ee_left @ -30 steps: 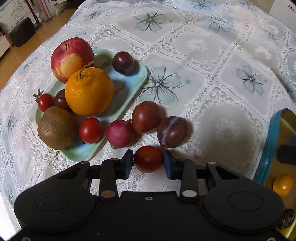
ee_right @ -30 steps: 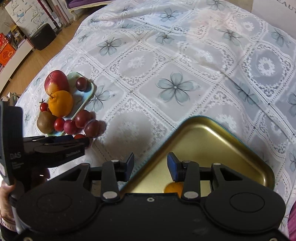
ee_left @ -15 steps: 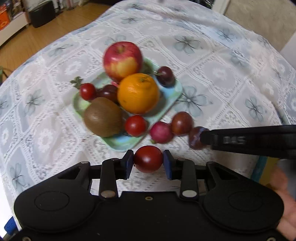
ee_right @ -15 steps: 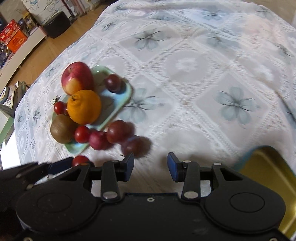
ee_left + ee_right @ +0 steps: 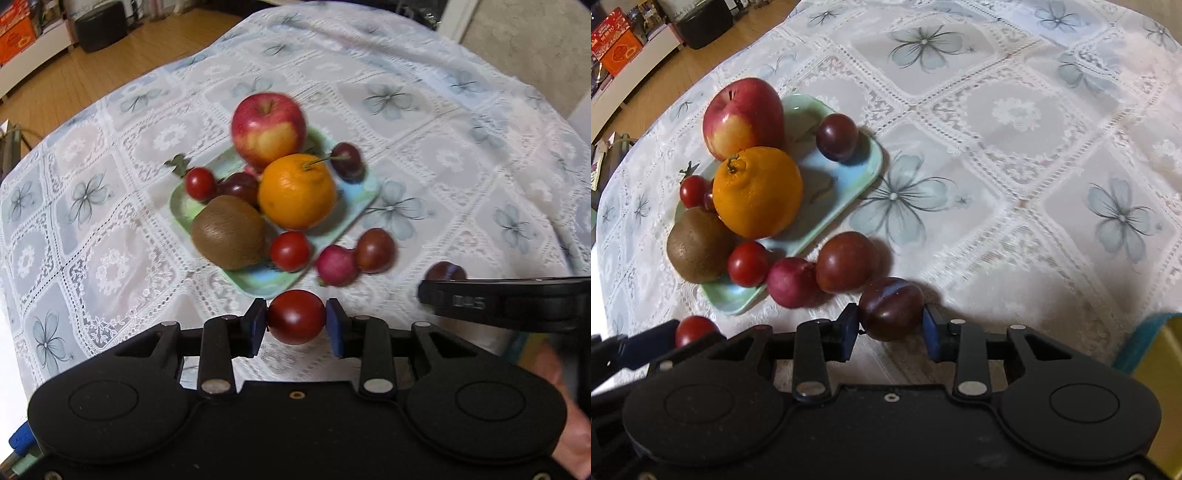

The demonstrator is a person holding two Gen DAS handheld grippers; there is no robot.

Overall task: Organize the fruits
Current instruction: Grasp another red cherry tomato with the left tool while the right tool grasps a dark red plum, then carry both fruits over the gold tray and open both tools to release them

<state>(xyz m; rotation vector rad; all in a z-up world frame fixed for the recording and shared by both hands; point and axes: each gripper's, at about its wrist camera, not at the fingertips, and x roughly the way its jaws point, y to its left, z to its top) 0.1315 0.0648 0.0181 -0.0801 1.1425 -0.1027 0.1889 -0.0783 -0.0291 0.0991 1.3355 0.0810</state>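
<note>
My left gripper is shut on a dark red tomato and holds it above the cloth, in front of the green plate. The plate holds an apple, an orange, a kiwi, small tomatoes and plums. My right gripper is open, with its pads on either side of a dark plum that lies on the cloth. A red plum and a brown-red plum lie beside the plate. The held tomato also shows in the right wrist view.
A gold tray with a teal rim sits at the right edge. The table carries a white lace cloth with blue flowers. The wooden floor and shelves lie beyond the far left edge.
My left gripper closed on the tomato and lifted it back from the plate. My right gripper swung left from the gold tray and came down around the dark plum.
</note>
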